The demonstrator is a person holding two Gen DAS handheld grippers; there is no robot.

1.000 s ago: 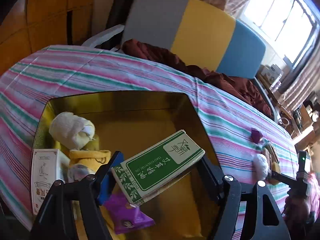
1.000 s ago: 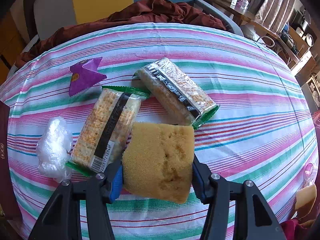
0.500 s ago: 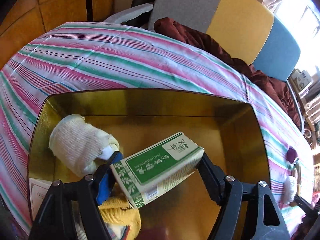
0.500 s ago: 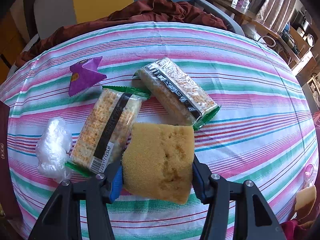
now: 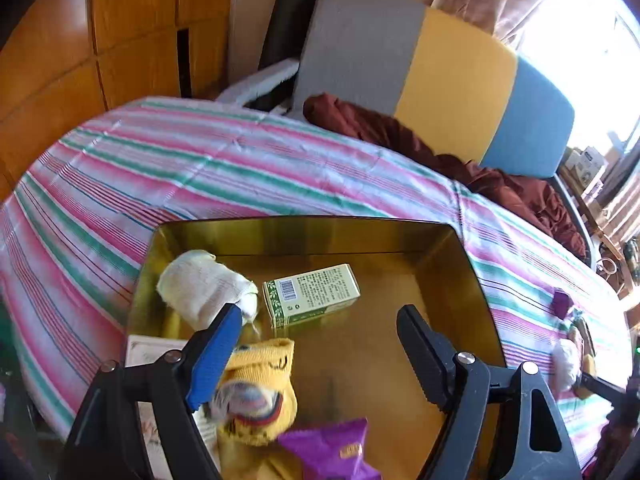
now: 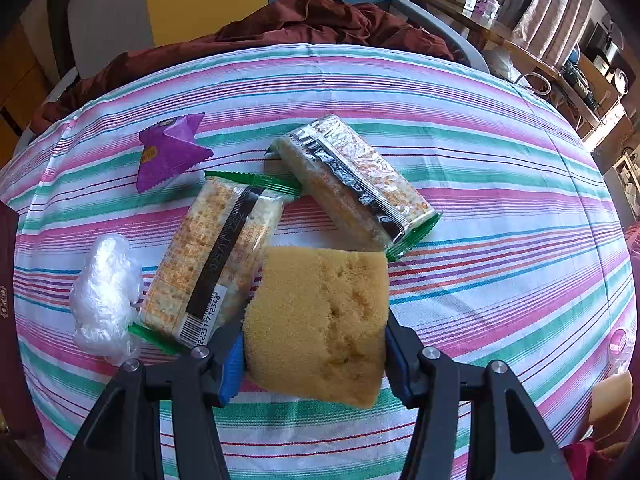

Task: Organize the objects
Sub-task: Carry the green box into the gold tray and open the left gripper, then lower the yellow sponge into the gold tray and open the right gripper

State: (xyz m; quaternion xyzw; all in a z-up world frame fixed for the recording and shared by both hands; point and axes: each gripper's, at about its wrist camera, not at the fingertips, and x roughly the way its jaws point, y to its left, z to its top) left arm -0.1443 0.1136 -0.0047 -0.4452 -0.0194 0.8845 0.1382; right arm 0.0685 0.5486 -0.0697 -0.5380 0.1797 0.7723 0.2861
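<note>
Left gripper [image 5: 320,344]: jaws opening, nothing between them | green box [image 5: 311,294] lying in gold tray [image 5: 304,232] beside rolled cloth [image 5: 204,284] | right gripper [image 6: 314,340]: pinching yellow sponge [image 6: 320,320] above striped tablecloth [image 6: 480,240] | advice: left gripper is best lifted straight clear; sponge is best carried over tray before release.

We see a striped tablecloth [image 5: 248,168] over the table, a grey, yellow and blue chair back [image 5: 440,76] behind it with maroon cloth [image 5: 472,160] draped there, wooden panelling [image 5: 100,52] at left, a bright curtained window [image 5: 580,20] at right.
</note>
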